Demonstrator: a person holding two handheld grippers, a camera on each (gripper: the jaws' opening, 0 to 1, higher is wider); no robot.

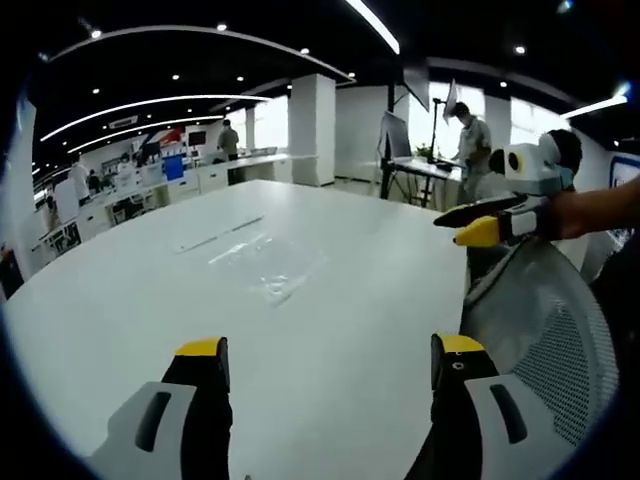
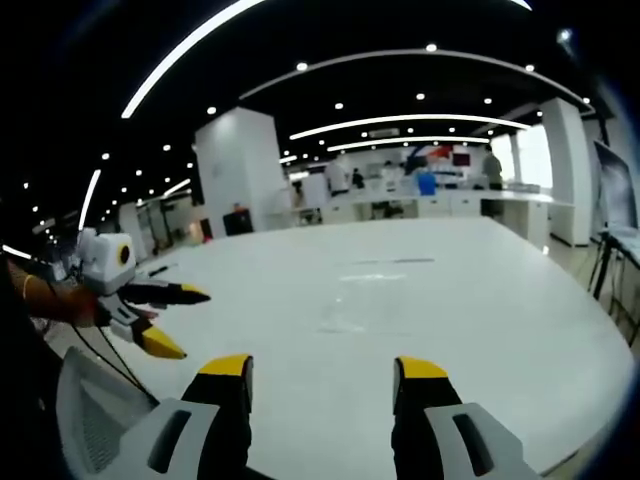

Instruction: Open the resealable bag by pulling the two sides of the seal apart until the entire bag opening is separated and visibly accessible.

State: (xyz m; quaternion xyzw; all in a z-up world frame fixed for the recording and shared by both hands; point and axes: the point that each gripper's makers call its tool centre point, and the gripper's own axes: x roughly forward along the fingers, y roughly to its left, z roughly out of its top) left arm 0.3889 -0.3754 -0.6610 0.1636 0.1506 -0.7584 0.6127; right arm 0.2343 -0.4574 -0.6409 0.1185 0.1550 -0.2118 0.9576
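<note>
A clear resealable bag (image 1: 255, 258) lies flat on the white table (image 1: 150, 330), its seal strip towards the far side; it is faint in the right gripper view (image 2: 372, 276). My left gripper (image 1: 330, 350) is open over the near table edge, short of the bag, with nothing between its jaws. My right gripper (image 2: 323, 368) is open too, also empty and back from the bag. Each one appears in the other's view: the right gripper (image 1: 452, 228) comes in from the right, and the left gripper (image 2: 185, 322) from the left, both held in the air with jaws apart.
A grey mesh chair (image 1: 545, 330) stands at the table's near edge, and its back (image 2: 95, 420) appears between the grippers. A person (image 1: 472, 145) stands by a stand with a screen (image 1: 395, 135) beyond the table. Desks and more people are far behind.
</note>
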